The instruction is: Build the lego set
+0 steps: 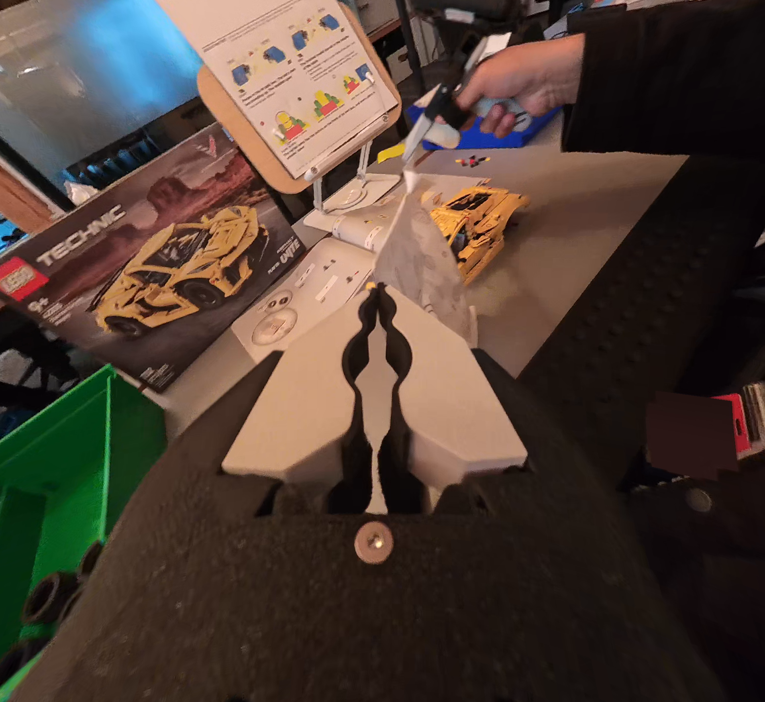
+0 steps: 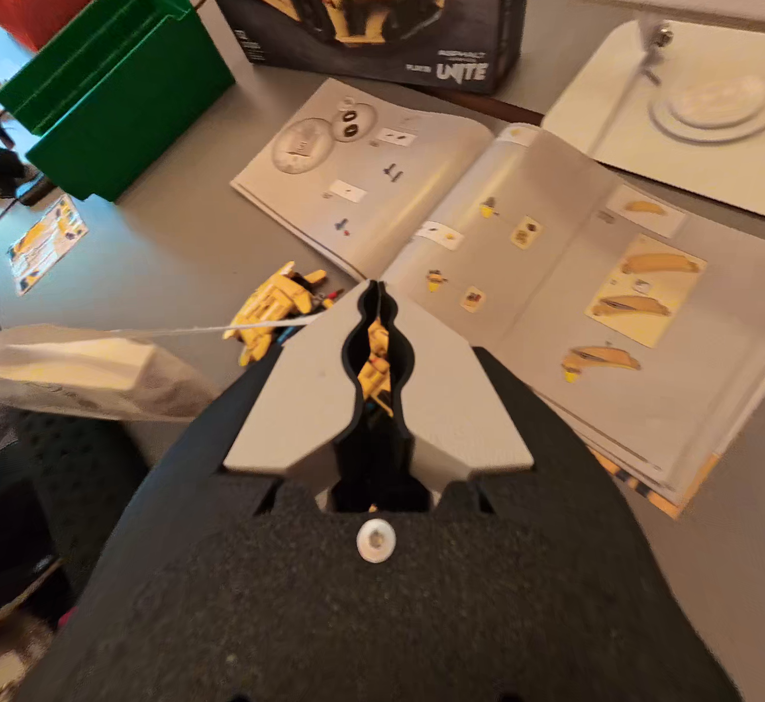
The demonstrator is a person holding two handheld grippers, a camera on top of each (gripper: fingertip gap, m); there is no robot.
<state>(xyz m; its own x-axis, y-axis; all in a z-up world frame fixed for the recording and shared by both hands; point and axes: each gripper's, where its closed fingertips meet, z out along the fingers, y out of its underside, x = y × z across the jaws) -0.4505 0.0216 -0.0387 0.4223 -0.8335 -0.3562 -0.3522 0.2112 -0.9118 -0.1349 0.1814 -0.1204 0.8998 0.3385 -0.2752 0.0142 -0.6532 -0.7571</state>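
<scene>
A partly built yellow lego car [image 1: 476,227] lies on the grey table [image 1: 579,206]. It also shows in the right wrist view [image 2: 273,305], under my right gripper. A whitish paper parts bag [image 1: 418,255] is stretched in the air between my grippers. My right gripper [image 2: 374,289] is shut on the bag's thin top edge [image 2: 207,328]; in the left wrist view it shows farther off [image 1: 410,160], held by a hand. My left gripper [image 1: 377,289] is shut at the bag's lower left edge and seems to pinch it.
The lego box [image 1: 157,251] stands at the left, with an open instruction booklet [image 2: 538,268] in front of it. A green bin [image 2: 116,102] holds black tyres [image 1: 49,595]. A stand with a printed sheet [image 1: 289,61], loose small pieces [image 1: 472,161] and a sticker sheet [image 2: 45,243] are nearby. The grippers' ends are close to 35 cm from one another.
</scene>
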